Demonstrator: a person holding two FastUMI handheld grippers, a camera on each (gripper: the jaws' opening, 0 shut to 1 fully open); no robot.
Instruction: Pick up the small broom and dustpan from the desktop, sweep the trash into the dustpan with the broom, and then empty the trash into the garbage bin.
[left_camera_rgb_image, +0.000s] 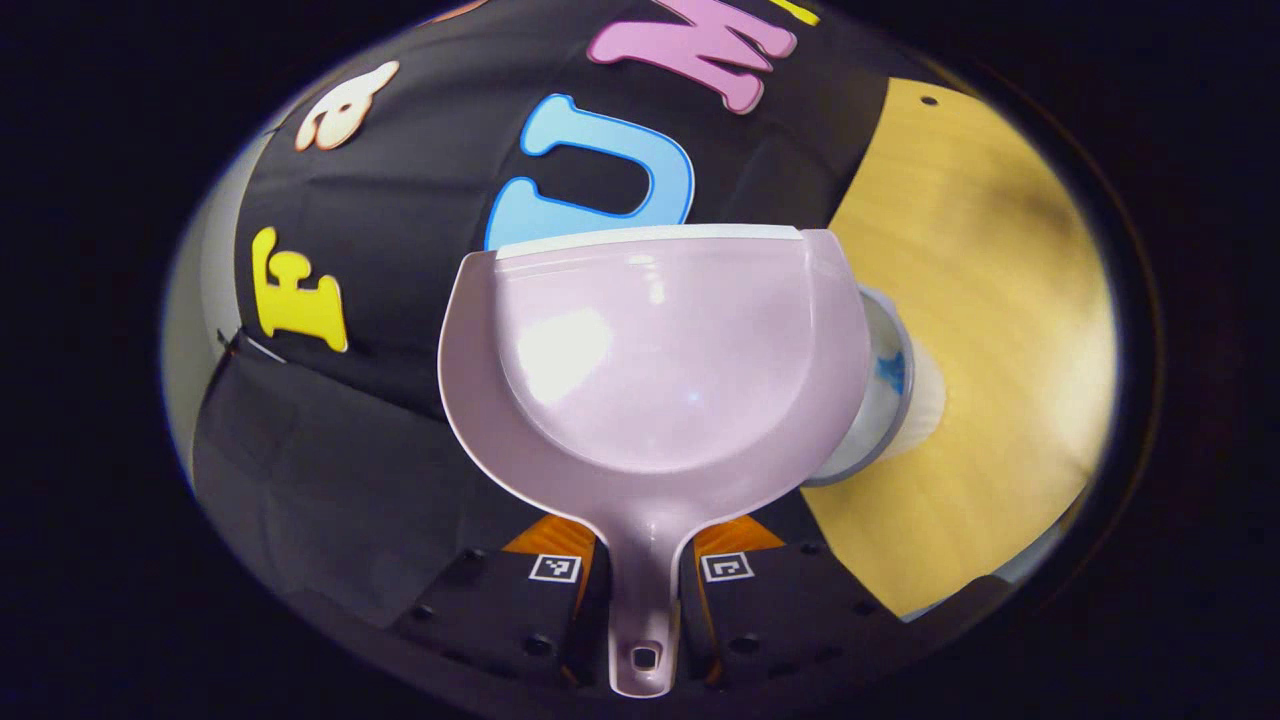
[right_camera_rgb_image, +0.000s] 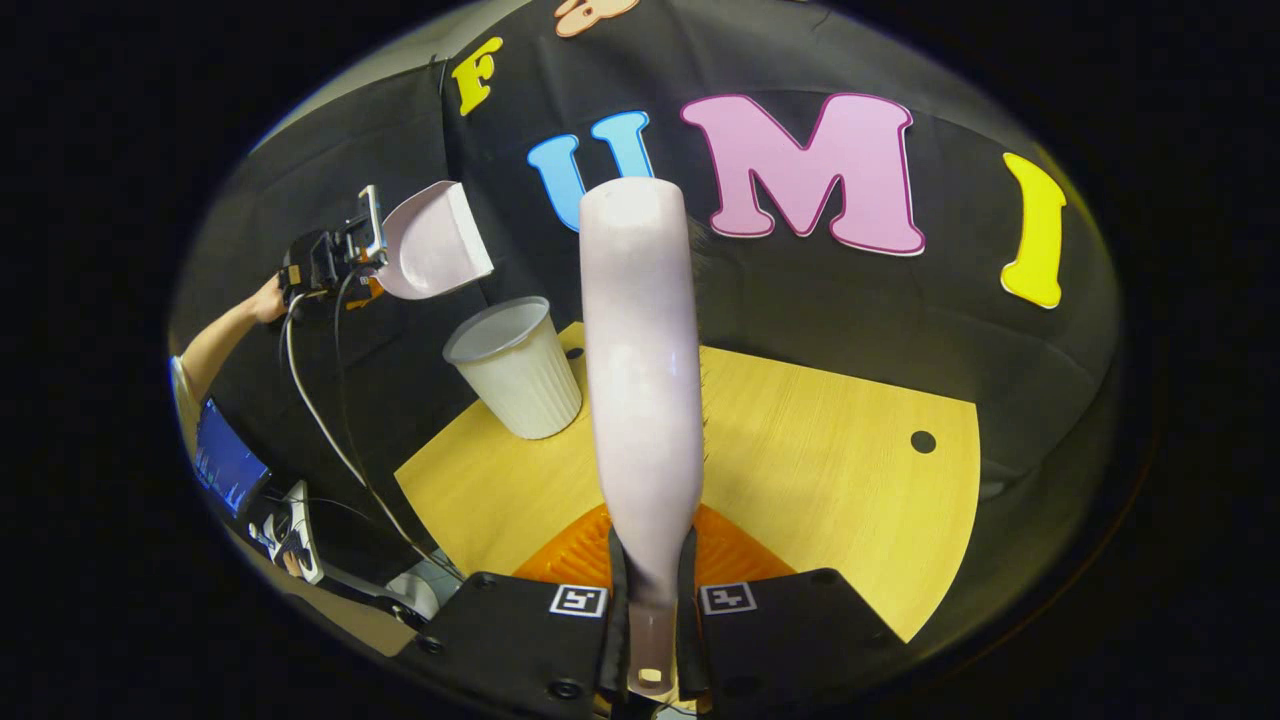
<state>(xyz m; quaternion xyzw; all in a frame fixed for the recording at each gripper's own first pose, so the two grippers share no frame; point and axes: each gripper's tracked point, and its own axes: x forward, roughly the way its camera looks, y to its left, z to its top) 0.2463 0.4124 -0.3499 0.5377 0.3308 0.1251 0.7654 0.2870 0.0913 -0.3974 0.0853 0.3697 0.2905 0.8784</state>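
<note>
Left tongs (left_camera_rgb_image: 640, 580), clamped on the dustpan (left_camera_rgb_image: 655, 360) handle, hold it tilted above the garbage bin (right_camera_rgb_image: 515, 365). Right tongs (right_camera_rgb_image: 650, 600) grip the broom (right_camera_rgb_image: 640, 370) over the counter (right_camera_rgb_image: 840, 470). Best tip steeply, lip centred over the rim.

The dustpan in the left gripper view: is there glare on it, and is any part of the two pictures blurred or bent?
Left gripper view: bright glare patches on the dustpan bowl; the wooden desktop looks smeared. Right gripper view: sharp, but the fisheye curves the desktop edges; the broom has a soft sheen.
</note>
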